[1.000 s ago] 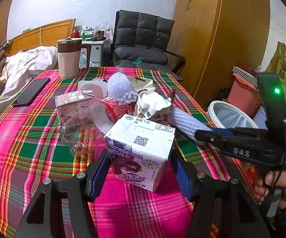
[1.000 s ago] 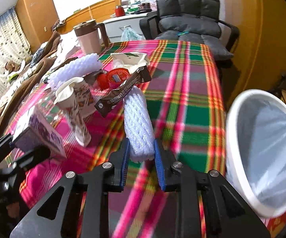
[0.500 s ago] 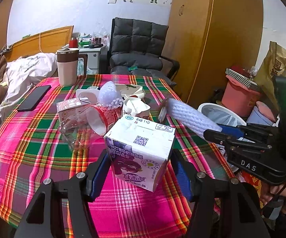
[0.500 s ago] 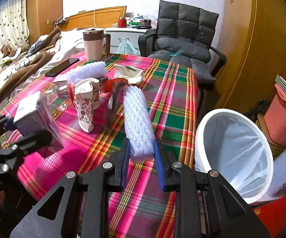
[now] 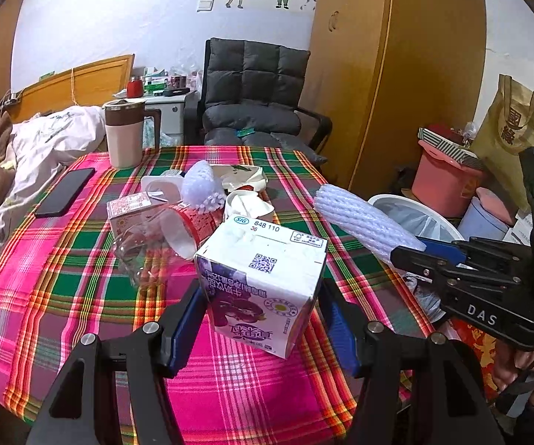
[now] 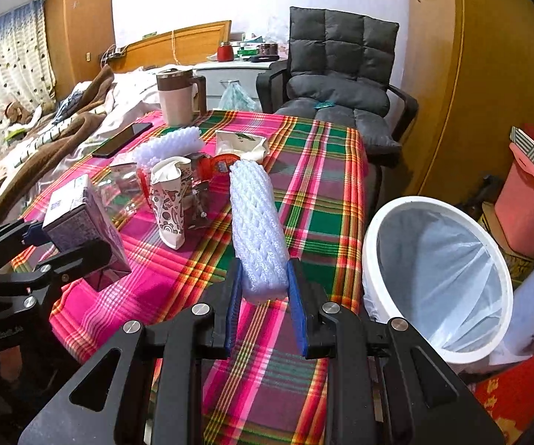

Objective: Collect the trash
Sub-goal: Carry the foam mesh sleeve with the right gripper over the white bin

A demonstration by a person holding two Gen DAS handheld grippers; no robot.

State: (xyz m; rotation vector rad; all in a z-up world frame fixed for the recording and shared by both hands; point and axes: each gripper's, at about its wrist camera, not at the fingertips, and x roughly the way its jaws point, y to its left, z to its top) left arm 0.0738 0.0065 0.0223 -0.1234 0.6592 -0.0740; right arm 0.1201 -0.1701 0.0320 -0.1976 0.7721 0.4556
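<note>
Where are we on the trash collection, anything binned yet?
Nothing shows inside the white lined trash bin yet. In hand: the right gripper is shut on the white foam net sleeve, and the left gripper is shut on the purple and white drink carton. Left on the plaid-covered table: crumpled paper cup, clear plastic bottle, another foam sleeve and wrappers.

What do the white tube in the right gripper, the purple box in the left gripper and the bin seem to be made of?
White tube: probably soft foam netting, matte; its surface is an open woven mesh.
Purple box: likely coated paperboard, slightly glossy; printed faces, folded edges, a code on top.
Bin: looks like smooth white plastic, lined with a thin translucent bag.
</note>
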